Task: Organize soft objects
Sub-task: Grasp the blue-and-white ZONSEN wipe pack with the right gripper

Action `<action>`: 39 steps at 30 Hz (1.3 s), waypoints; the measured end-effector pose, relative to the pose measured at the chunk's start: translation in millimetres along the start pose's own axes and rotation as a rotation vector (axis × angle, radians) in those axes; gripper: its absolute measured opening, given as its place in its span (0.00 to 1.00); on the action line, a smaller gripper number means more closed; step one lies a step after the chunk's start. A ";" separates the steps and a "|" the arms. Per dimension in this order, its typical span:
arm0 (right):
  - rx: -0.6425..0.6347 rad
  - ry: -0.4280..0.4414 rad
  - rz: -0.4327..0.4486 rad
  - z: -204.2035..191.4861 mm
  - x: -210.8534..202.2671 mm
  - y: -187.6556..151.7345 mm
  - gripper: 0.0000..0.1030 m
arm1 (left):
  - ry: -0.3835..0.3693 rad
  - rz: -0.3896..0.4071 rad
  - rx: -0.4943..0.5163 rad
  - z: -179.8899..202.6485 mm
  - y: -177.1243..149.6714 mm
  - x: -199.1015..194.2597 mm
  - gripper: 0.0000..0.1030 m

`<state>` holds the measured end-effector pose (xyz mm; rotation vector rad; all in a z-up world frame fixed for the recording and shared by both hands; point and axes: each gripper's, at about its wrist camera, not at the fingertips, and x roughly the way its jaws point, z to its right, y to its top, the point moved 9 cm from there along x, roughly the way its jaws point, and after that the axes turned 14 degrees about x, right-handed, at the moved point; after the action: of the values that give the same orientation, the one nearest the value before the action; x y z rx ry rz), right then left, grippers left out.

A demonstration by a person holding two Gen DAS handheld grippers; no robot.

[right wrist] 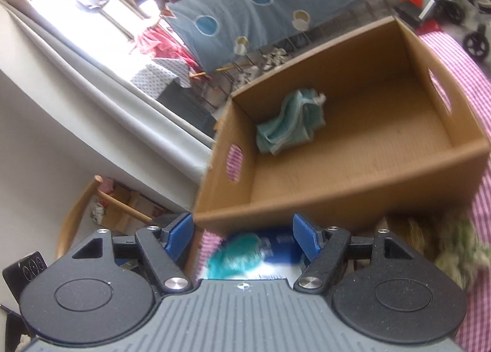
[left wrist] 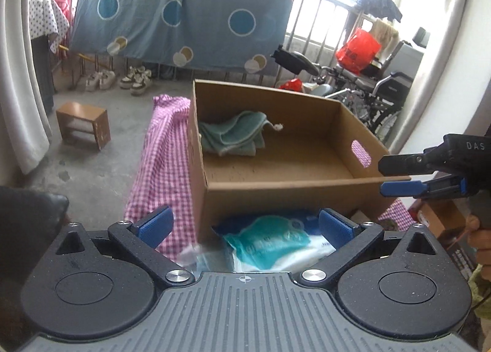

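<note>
Green towel point(left wrist: 233, 134) lies crumpled inside the cardboard box point(left wrist: 276, 195), in its far-left corner, touching the left wall. Box sits on a pink-checked cloth point(left wrist: 165, 168) over the worktop. Just in front of the box's near wall lies a plastic pack point(left wrist: 273, 244), teal, white and blue; its print is too blurred to read. Only legible writing: "DAS" on the right gripper's body in the left wrist view. Left gripper point(left wrist: 245, 226) is wide open, holding nothing, hovering over the pack with a blue pad on either side of it. Right gripper point(right wrist: 242, 234) is also spread wide and empty, above the same pack point(right wrist: 245, 253), near the box's front-right corner.
</note>
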<state>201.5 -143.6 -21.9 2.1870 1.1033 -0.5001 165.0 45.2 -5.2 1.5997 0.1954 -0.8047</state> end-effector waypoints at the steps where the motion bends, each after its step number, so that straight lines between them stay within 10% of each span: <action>1: 0.000 -0.011 0.003 4.6 1.2 -7.7 0.72 | -0.016 -0.010 -0.013 1.9 -9.2 0.7 0.99; 25: -0.078 -0.165 -0.024 38.8 49.8 -48.4 0.72 | 0.057 -0.093 0.362 65.8 -72.0 54.1 0.97; 39: -0.103 -0.161 -0.057 36.1 68.4 -54.0 0.58 | 0.024 -0.158 0.317 67.4 -72.8 74.1 0.93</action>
<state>195.2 -104.5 -107.4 1.9941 1.0819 -0.6192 153.8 -25.0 -106.6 1.9096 0.2222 -0.9756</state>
